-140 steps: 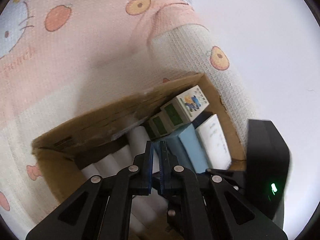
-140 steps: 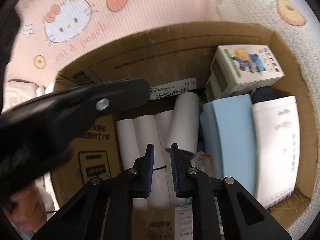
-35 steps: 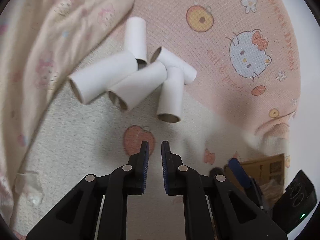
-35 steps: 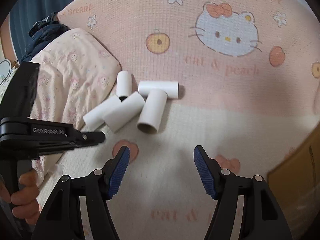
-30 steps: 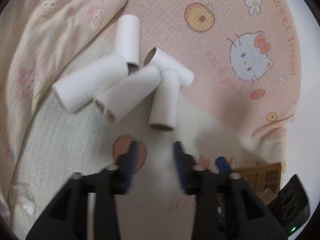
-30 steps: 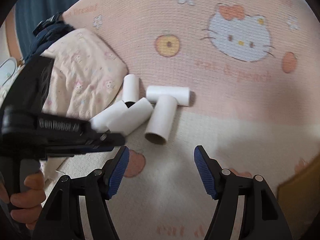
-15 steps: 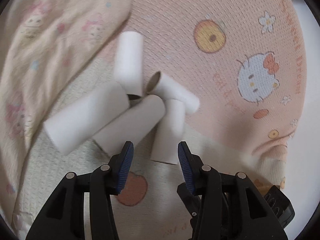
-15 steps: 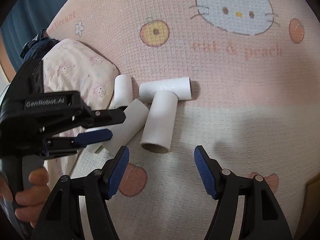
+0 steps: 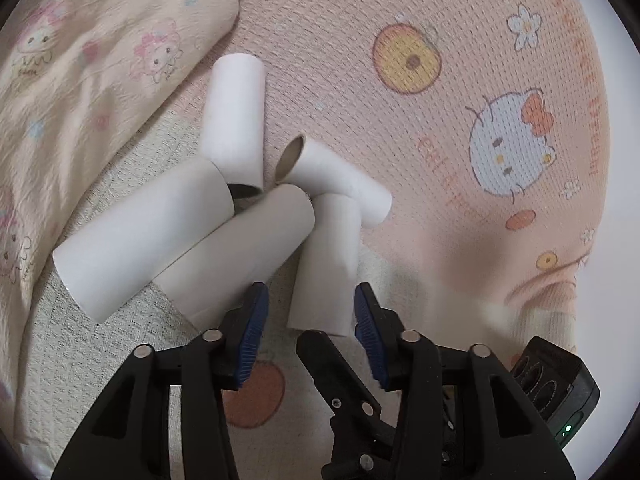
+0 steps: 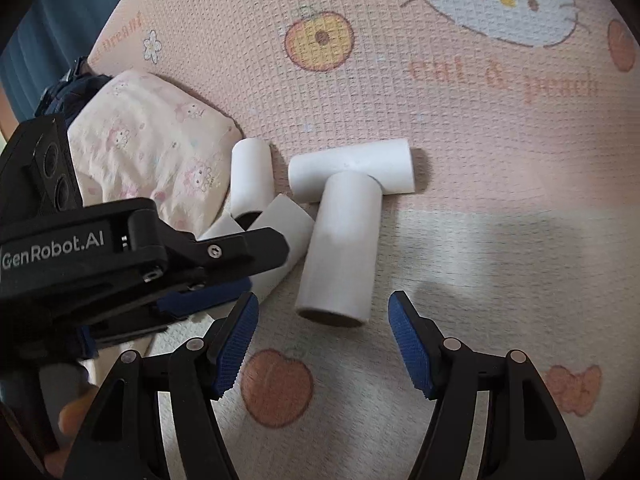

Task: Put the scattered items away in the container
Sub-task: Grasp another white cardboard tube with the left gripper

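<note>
Each camera sits on its own gripper and looks forward and steeply down along the two fingers at a printed blanket (image 9: 460, 128), from close above. Both views share the same cluster of white tubes (image 9: 328, 264) just ahead of the fingertips; the right view also catches the left gripper (image 10: 224, 276) at its left.

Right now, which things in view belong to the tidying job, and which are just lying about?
Part of the job:
- five white cardboard tubes in a loose touching pile
- left gripper, closing, fingers beside one tube's near end
- right gripper, open, just short of it

Just lying about:
- cartoon-print blanket under everything
- patterned pillow beside the pile
</note>
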